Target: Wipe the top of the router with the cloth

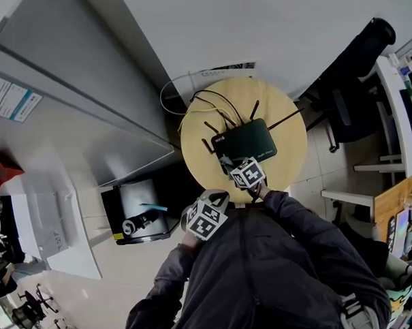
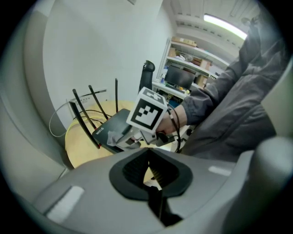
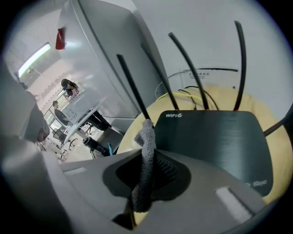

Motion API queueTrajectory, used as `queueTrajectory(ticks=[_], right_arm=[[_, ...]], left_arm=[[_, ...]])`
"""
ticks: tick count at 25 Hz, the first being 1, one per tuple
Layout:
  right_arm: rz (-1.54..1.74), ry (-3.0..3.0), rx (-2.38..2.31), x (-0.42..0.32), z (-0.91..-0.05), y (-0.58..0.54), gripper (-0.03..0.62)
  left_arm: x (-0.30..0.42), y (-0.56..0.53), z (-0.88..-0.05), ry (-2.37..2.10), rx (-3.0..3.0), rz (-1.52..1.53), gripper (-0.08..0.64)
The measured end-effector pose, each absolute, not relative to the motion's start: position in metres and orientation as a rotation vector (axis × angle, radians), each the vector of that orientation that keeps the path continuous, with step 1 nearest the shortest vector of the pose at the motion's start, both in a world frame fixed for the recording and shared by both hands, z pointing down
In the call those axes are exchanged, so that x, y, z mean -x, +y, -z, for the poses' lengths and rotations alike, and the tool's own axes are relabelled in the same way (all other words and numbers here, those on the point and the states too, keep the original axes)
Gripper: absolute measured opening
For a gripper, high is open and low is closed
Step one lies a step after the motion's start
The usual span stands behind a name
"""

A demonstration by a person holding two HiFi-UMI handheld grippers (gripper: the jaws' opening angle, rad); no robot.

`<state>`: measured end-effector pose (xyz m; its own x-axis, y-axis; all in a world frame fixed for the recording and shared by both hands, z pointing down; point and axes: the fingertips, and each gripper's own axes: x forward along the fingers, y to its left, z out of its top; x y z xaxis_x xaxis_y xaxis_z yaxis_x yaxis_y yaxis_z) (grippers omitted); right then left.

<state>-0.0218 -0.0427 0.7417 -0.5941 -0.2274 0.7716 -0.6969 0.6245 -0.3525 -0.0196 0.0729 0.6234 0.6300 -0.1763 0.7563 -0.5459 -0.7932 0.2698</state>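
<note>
Head view: round wooden table against the white wall. The router lies flat near the table's centre, with its black antennas fanning out from the 12 o'clock side. Black and yellow cables trail off the table toward 11 o'clock.

Right gripper: over the router's 6 o'clock edge, at the near left corner of the lid. In the right gripper view its jaws are clamped on a strip of grey cloth. The cloth stands up out of the pads, its free end toward 12 o'clock, just in front of the "WIFI6" corner of the router. In the left gripper view a grey bit of cloth lies against the dark lid; actual contact cannot be confirmed.

Left gripper: off the table rim at about 7 o'clock from the router, apart from it. In its own view the jaws stand slightly apart with nothing between them; a sliver of yellow tabletop shows through the gap.

Black office chair at 2 o'clock from the table.
</note>
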Motion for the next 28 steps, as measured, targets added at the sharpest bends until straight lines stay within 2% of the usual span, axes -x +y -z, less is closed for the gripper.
queueTrajectory(ticks=[7, 28], right_arm=[[-0.782, -2.112, -0.693, 0.017, -0.753, -0.031, 0.032], [-0.828, -1.938, -1.021, -0.175, -0.76, -0.083, 0.032]], left_arm=[[0.025, 0.075, -0.623, -0.572, -2.373, -1.024, 0.0], [0.017, 0.077, -0.626, -0.539, -2.371, -1.034, 0.0]])
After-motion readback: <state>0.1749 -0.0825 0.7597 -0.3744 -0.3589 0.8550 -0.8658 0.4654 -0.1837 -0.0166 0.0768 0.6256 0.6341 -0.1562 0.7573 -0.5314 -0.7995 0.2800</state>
